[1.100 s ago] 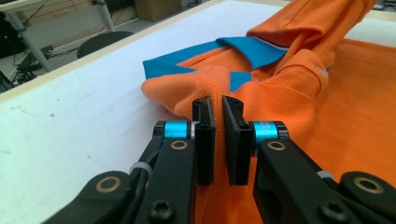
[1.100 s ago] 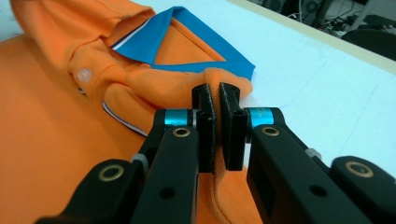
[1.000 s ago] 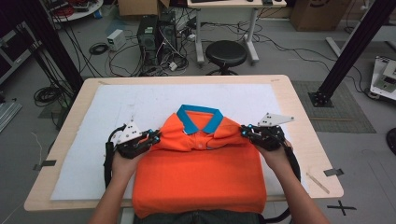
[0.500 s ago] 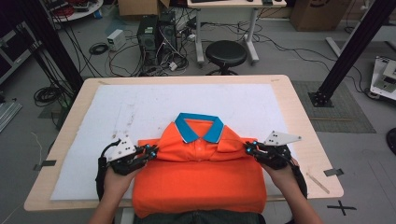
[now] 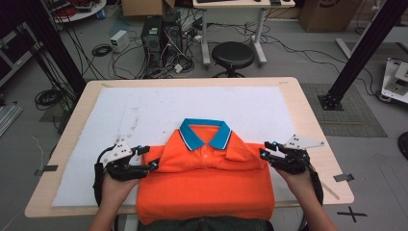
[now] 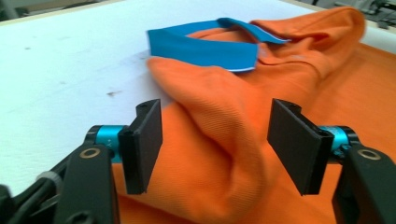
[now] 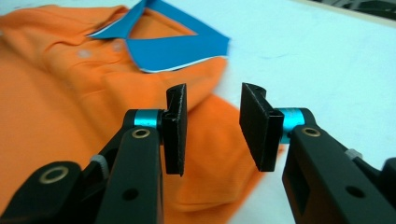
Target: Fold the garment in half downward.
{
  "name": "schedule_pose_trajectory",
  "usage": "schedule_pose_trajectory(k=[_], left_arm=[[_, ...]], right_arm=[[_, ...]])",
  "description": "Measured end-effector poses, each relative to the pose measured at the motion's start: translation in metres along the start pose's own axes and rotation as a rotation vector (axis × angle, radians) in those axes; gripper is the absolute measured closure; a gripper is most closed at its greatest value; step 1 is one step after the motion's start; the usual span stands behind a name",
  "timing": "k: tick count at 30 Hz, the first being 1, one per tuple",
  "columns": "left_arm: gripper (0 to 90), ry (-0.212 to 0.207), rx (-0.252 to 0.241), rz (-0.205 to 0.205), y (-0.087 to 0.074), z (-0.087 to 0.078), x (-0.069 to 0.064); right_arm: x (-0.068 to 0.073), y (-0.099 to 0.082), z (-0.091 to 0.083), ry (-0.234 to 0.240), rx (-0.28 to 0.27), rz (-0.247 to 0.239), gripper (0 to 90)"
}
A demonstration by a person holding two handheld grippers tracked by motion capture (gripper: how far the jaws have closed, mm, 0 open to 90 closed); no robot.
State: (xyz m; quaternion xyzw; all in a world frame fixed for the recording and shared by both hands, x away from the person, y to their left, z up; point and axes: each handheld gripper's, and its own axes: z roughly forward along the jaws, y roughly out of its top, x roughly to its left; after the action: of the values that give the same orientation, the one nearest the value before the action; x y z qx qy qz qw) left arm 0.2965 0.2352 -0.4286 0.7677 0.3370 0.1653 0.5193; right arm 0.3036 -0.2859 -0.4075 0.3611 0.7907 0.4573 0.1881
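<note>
An orange polo shirt [image 5: 204, 187] with a blue collar [image 5: 204, 134] lies folded on the white mat [image 5: 144, 110], its lower part hanging over the table's near edge. My left gripper [image 5: 148, 161] is at the shirt's left fold. Its jaws have just been opening and stand open, with a ridge of orange cloth [image 6: 219, 154] loose between the pads [image 6: 145, 140]. At the right fold is my right gripper [image 5: 263, 154], whose jaws have also just been opening. They stand apart [image 7: 215, 126] above the shirt's edge [image 7: 219, 154], gripping nothing.
The wooden table [image 5: 312, 125] has bare mat behind and on both sides of the shirt. Beyond the far edge stand a black stool [image 5: 233, 54], a computer case [image 5: 161, 33] and loose cables on the floor. A black frame post [image 5: 358, 53] rises at the right.
Both grippers drew the shirt's collar end toward the near edge and laid it over the body. Both were shut on the cloth before and have now let go.
</note>
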Motion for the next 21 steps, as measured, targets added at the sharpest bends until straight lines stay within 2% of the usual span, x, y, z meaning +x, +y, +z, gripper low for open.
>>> schedule_pose_trajectory(k=[3, 7, 12, 16, 18, 19, 20, 21], left_arm=[[29.6, 0.025, 0.006, -0.016, 0.002, 0.002, 0.008], [27.7, 0.052, 0.043, -0.025, 0.003, 0.005, 0.017], [26.9, 0.078, 0.083, -0.030, 0.004, 0.007, 0.027], [26.9, 0.100, 0.106, -0.053, 0.001, 0.011, 0.037], [26.9, 0.113, 0.135, -0.063, -0.002, 0.015, 0.042], [26.9, 0.115, 0.176, -0.079, -0.005, 0.020, 0.047], [26.9, 0.115, 0.176, -0.079, -0.005, 0.020, 0.047], [26.9, 0.122, 0.195, -0.083, -0.007, 0.023, 0.049]], right_arm=[[-0.011, 0.000, 0.002, -0.032, 0.016, 0.009, 59.4], [-0.020, -0.001, 0.006, -0.040, 0.024, 0.024, 56.8], [-0.026, 0.000, 0.013, -0.045, 0.040, 0.031, 52.4], [-0.029, 0.001, 0.022, -0.051, 0.065, 0.025, 50.4], [-0.030, 0.001, 0.027, -0.049, 0.086, 0.027, 49.1], [-0.033, 0.000, 0.033, -0.042, 0.116, 0.036, 47.1], [-0.033, 0.000, 0.033, -0.042, 0.116, 0.036, 47.1], [-0.035, -0.003, 0.040, -0.054, 0.147, 0.030, 46.7]])
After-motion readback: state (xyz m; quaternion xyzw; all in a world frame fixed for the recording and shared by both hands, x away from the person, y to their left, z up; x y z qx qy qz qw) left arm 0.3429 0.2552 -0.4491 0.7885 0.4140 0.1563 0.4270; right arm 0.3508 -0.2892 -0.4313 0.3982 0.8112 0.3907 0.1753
